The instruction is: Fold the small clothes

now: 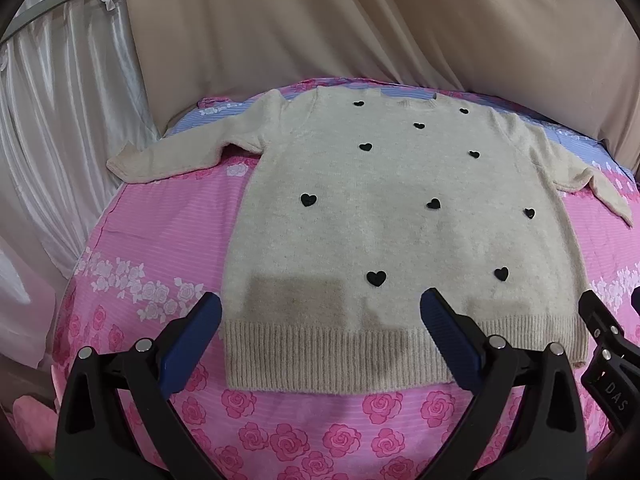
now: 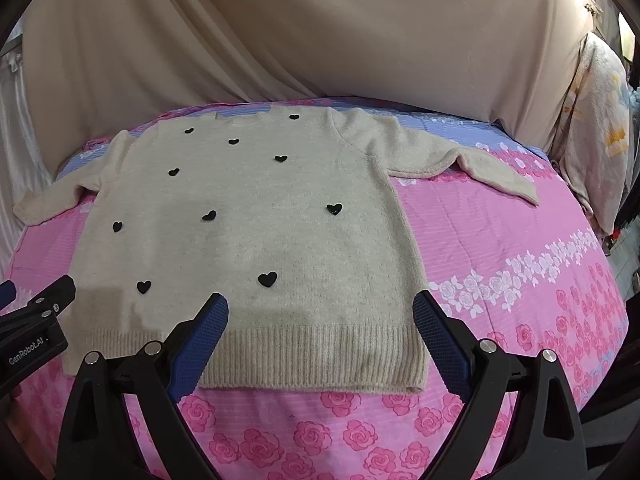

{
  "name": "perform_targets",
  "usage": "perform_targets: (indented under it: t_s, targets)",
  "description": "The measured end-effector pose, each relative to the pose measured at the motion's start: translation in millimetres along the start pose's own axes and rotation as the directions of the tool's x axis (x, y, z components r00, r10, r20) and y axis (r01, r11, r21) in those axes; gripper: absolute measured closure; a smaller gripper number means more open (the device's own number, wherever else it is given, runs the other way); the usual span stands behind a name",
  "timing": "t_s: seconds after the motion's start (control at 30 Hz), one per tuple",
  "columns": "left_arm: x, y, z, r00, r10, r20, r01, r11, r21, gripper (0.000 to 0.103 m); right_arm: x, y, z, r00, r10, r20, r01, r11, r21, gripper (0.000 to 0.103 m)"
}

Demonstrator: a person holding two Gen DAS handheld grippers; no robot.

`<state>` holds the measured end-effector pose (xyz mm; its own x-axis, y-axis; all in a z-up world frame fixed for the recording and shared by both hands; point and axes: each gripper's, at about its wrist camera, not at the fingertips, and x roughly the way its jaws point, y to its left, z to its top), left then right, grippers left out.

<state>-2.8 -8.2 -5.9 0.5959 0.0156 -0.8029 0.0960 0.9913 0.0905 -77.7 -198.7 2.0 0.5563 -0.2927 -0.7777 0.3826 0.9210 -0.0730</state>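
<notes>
Sweater (image 1: 384, 216) flat on rose-print bedsheet (image 1: 132, 240), front up, sleeves out. Left wrist: left tongs (image 1: 320, 312) spread, empty, hovering over ribbed hem (image 1: 340, 356); best pinch both layers near a corner. Right wrist: right tongs (image 2: 320, 312) spread, empty, level above hem's right part, aimed forward.

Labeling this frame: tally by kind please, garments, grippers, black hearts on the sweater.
Sweater: 1, cream, spread flat on the pink bedsheet
Black hearts: 11
Grippers: 2, left gripper and right gripper, both open above the hem
Total: 14
</notes>
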Motion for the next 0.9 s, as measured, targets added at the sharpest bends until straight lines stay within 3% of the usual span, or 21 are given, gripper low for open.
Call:
perform_targets:
  t_s: [0.9]
  targets:
    - [-6.3, -2.9, -7.0, 1.0, 0.006, 0.004, -0.006, 1.0, 0.025, 0.006, -3.8, -4.7, -4.6, 1.0, -0.002, -0.005, 0.002, 1.0, 0.023, 0.012]
